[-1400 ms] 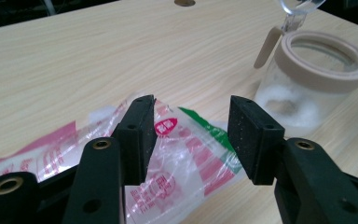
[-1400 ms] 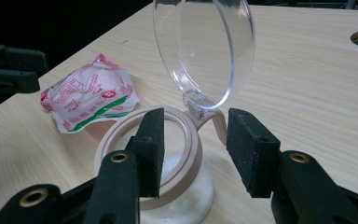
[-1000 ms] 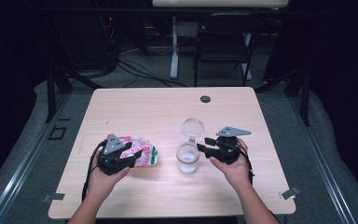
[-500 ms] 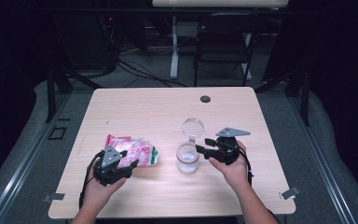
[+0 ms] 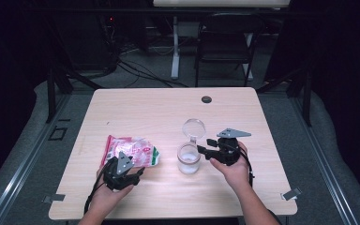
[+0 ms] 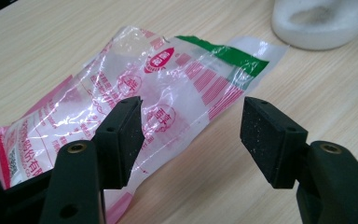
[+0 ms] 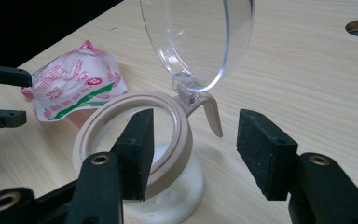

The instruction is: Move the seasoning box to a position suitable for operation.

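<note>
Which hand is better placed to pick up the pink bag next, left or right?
Left. The left gripper sits right at the pink bag, jaws open, having just widened, one jaw over its edge. The right gripper is open beside the jar, across from the bag.

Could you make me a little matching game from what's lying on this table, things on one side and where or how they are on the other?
Things:
1. plastic bag
2. jar
3. clear lid
4. round hole

Descriptions:
A. flipped open, standing up on its hinge
B. lying flat, pink and white with a green stripe
C. near the far edge of the table
D. holds white powder, has a beige rim

Pairs: 1-B, 2-D, 3-A, 4-C
</note>
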`<state>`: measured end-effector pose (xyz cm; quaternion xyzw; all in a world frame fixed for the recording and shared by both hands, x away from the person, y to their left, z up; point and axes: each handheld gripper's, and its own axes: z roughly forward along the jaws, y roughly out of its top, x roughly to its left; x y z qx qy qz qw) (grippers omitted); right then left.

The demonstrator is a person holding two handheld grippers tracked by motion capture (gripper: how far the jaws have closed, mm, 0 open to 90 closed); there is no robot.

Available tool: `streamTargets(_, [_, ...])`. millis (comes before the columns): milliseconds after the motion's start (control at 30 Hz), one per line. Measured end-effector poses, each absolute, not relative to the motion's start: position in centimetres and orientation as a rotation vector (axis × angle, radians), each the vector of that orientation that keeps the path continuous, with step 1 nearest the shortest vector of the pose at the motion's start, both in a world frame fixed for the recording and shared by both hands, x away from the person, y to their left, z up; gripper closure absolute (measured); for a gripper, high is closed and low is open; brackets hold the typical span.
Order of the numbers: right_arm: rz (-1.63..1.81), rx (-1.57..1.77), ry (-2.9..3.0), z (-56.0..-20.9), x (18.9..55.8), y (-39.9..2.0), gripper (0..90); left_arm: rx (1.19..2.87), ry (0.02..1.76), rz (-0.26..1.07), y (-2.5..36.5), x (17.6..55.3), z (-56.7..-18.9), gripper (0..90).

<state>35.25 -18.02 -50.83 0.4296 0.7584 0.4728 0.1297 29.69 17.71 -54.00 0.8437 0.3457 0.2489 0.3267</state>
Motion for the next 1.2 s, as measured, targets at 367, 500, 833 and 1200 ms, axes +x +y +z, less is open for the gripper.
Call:
streamTargets(367, [1.369, 1.25, 2.208, -51.0, 35.3, -17.9, 46.3, 2.289, 0.85, 0.76, 16.3, 29.6, -55.2, 36.3])
streamTargets(500, [1.37, 1.252, 2.205, -51.1, 35.3, -17.9, 46.2, 2.3, 0.841, 0.789, 15.9, 29.8, -55.5, 36.4])
streamTargets(833, [1.37, 1.25, 2.211, -51.2, 35.3, -17.8, 46.1, 2.343, 0.871, 0.861, 15.9, 30.5, -56.5, 40.0])
streamTargets(1200, [1.379, 1.258, 2.205, -51.3, 35.4, -17.9, 45.9, 2.384, 0.869, 1.016, 15.6, 32.0, -57.5, 40.1])
